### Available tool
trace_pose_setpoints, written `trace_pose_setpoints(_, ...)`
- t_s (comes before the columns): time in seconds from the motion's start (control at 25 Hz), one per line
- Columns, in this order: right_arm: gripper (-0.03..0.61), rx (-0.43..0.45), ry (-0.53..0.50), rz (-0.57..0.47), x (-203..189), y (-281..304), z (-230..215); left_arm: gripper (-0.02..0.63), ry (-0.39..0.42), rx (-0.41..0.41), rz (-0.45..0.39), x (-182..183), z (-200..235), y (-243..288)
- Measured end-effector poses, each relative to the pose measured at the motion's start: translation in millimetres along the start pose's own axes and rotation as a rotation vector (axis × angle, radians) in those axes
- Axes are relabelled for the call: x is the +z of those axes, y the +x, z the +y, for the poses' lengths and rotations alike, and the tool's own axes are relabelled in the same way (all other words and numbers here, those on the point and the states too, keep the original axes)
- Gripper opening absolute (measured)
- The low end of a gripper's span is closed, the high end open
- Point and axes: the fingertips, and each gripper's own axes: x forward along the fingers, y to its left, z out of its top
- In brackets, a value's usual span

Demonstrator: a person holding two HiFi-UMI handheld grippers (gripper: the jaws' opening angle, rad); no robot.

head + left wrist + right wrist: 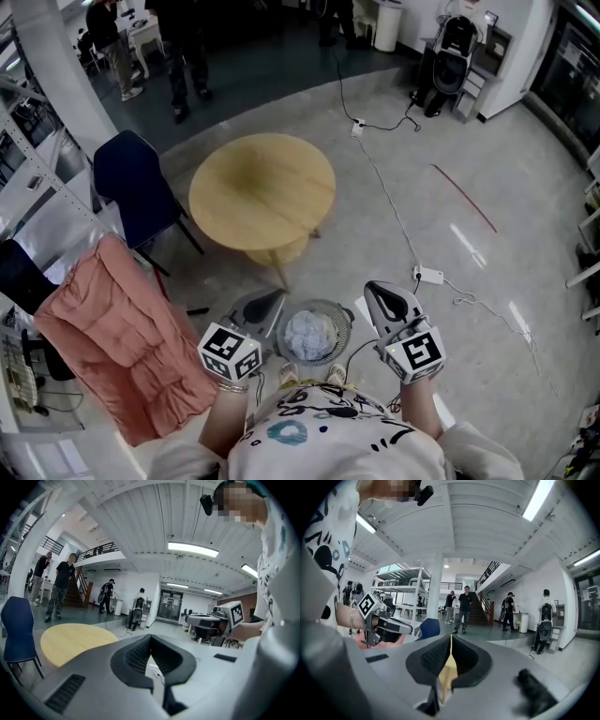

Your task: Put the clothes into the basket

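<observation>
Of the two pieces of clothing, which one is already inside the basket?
The white one, bunched up in the round basket. The pink one hangs spread out at the left, well outside it.

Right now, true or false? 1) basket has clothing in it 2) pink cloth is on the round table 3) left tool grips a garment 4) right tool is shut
1. The basket holds pale clothing. True.
2. The pink cloth lies on the round table. False: it is draped off to the left, near the blue chair, apart from the table.
3. The left tool grips a garment. False: its jaws are together with nothing between them.
4. The right tool is shut. True.
</observation>
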Motion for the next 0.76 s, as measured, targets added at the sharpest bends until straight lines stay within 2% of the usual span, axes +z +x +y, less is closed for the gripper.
trace_pose_setpoints(0.76,0.031,0.007,0.002,0.005,-5.3,-0.4,4.1,0.015,-0.011,-0.003,0.0,-4.0,-1.8,-3.1)
